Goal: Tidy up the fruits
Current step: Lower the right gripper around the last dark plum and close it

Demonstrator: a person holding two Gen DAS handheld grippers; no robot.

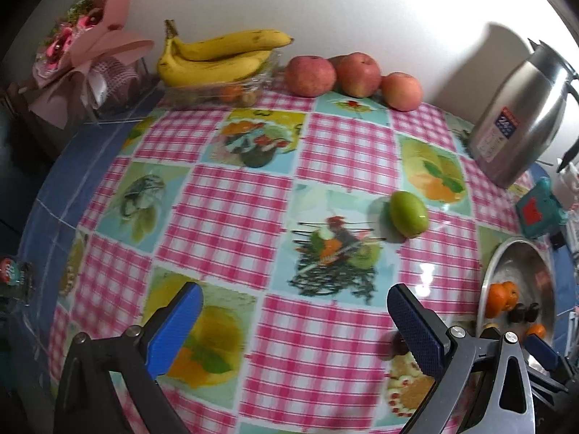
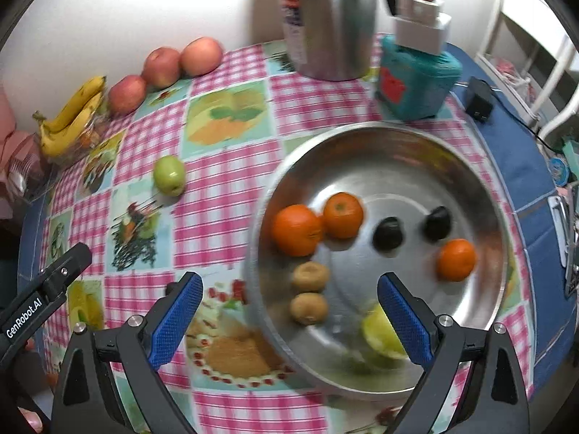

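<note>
Gathering step, judged part done: steel bowl (image 2: 481, 188) holds oranges, kiwis and dark fruits, green apple (image 1: 408, 213) lies loose on the tablecloth (image 1: 235, 195); left gripper (image 1: 293, 325) and right gripper (image 2: 289, 311) both spread, empty; next, left closes around apple.

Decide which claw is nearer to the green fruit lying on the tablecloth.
Left. The left claw faces the green fruit across open cloth. The right claw hangs over the steel bowl, with the fruit off to its left.
</note>
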